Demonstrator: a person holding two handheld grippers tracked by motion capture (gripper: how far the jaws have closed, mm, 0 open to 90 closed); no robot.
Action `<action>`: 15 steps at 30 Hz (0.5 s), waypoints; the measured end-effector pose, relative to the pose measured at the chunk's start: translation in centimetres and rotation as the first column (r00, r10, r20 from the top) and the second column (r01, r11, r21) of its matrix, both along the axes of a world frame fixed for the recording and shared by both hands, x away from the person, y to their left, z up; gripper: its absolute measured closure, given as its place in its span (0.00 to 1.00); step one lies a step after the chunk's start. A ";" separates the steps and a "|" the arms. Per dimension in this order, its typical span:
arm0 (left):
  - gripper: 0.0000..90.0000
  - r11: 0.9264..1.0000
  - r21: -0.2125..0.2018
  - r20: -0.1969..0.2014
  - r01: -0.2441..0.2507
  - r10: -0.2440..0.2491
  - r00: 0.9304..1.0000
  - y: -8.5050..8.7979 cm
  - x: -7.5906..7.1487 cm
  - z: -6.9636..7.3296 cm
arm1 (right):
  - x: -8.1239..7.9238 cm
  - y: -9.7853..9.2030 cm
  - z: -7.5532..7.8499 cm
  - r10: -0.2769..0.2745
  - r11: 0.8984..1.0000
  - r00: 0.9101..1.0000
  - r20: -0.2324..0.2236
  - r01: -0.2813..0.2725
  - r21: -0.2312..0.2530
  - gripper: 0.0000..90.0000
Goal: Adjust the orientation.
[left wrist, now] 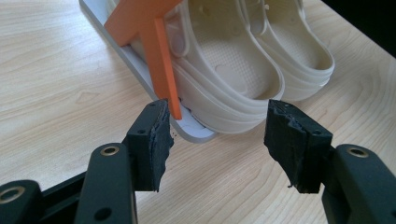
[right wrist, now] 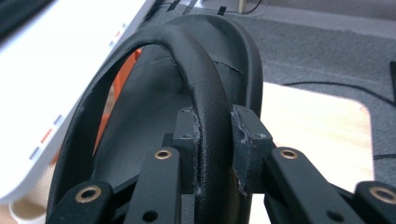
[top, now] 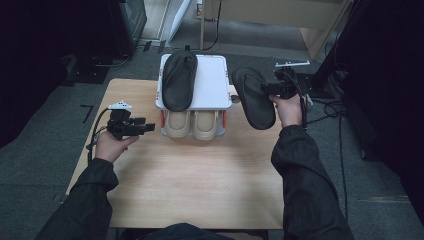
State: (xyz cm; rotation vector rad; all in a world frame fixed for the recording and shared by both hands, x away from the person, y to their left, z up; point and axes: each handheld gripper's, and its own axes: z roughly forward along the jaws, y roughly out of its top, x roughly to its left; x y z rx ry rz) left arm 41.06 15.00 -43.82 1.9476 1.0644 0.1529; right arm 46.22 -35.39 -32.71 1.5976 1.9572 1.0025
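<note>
A black flip-flop (top: 254, 97) hangs above the table's right side, and my right gripper (top: 272, 89) is shut on its strap (right wrist: 205, 98). The right gripper view has the jaws clamped on that strap, sole (right wrist: 140, 121) behind. A second black flip-flop (top: 179, 80) lies on the top of a white two-level shoe rack (top: 212, 85). Two beige clogs (top: 192, 124) sit on the lower level, seen close as beige clogs (left wrist: 233, 60) in the left gripper view. My left gripper (top: 145, 127) is open at the rack's left; its jaws (left wrist: 217, 140) hold nothing.
The rack has orange side supports (left wrist: 156, 51) and a white base plate (left wrist: 135, 65). The wooden table (top: 190, 180) has bare surface in front of the rack. Cables (top: 330, 107) trail over the grey floor on the right; dark equipment stands at the left.
</note>
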 end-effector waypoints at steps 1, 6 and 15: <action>0.46 1.000 0.000 0.000 0.001 -0.001 1.000 0.0 0.0 0.0 | 0.1 0.1 0.4 -0.001 1.000 1.000 0.004 0.001 0.005 0.81; 0.46 1.000 -0.005 0.001 0.003 -0.003 1.000 0.1 0.0 0.0 | 0.8 1.0 2.4 -0.005 1.000 1.000 0.027 0.004 0.003 0.81; 0.46 1.000 -0.001 0.005 0.016 -0.016 1.000 0.0 0.0 0.1 | 2.4 3.8 3.8 0.018 1.000 0.999 0.047 -0.019 0.017 0.81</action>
